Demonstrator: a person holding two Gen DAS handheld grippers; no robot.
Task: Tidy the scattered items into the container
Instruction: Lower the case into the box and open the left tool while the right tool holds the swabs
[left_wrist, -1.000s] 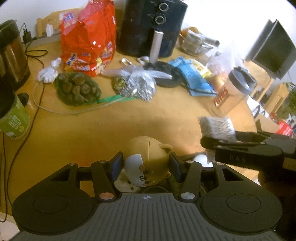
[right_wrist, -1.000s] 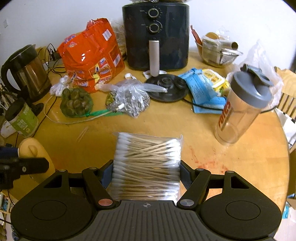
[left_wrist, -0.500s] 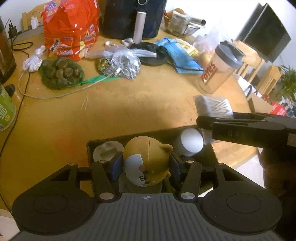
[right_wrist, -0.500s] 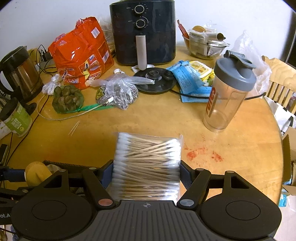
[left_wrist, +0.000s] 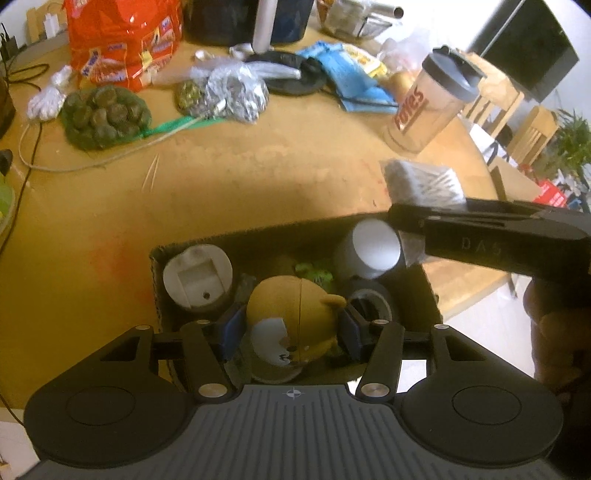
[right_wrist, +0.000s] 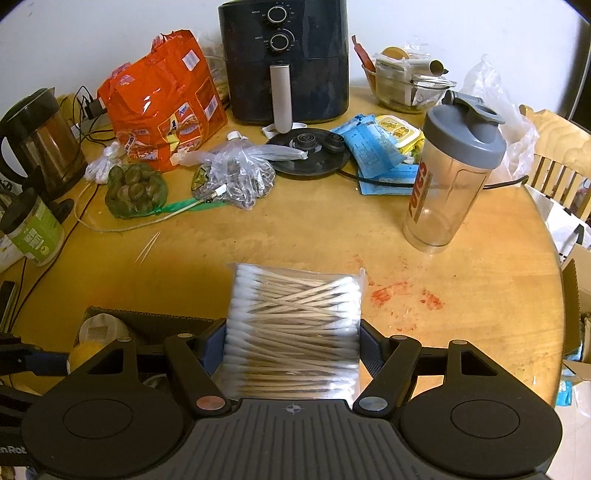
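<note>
Now, left gripper (left_wrist: 293, 330) low inside cardboard box (left_wrist: 157, 280), bear toy (left_wrist: 295, 325) between jaws. Jaws just been opening, pads parting from toy: let it settle among items below before lifting straight up. Right gripper (right_wrist: 291, 343) jaws pinching cotton swab pack (right_wrist: 295, 325) by its sides, above bench (right_wrist: 295, 236), just right of box. Next, carry pack left over free space, release gently.

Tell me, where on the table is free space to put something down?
Free: the bare wood between the cardboard box, the net bag and the shaker bottle. Crowded: the far side around the air fryer, and inside the box.
</note>
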